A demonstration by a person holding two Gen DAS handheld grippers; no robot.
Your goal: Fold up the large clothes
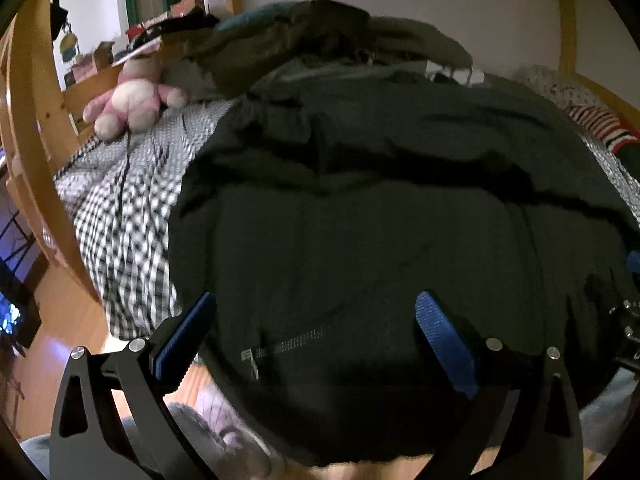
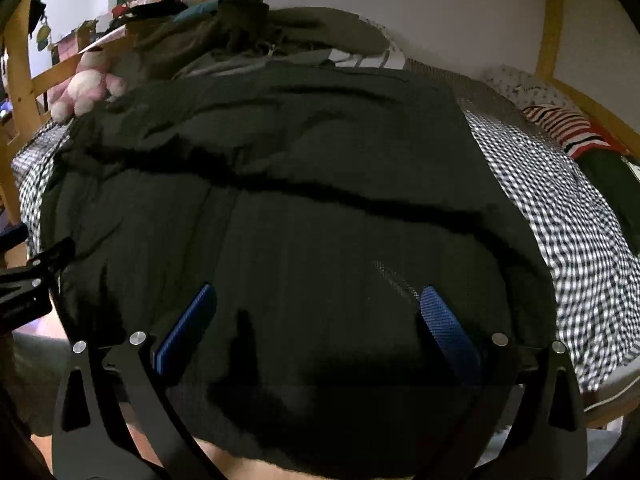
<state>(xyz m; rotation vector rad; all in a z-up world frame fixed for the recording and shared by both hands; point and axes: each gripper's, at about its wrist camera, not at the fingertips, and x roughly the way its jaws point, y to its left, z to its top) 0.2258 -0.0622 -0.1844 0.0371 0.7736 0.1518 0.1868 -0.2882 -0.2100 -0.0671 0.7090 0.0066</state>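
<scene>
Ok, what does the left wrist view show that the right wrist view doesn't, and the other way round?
Only the left wrist view shows the zipper low on the jacket and the wooden floor beside the bed. Only the right wrist view shows the wide checked sheet right of the jacket, and the left gripper at its left edge. Both show the dark jacket spread on the bed, the pink plush, the striped cloth, and open jaws over the jacket.

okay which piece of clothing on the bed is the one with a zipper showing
The big dark jacket spread directly before the left claw; its silver zipper shows near that edge. The heaped clothes behind and striped garment show none.
</scene>
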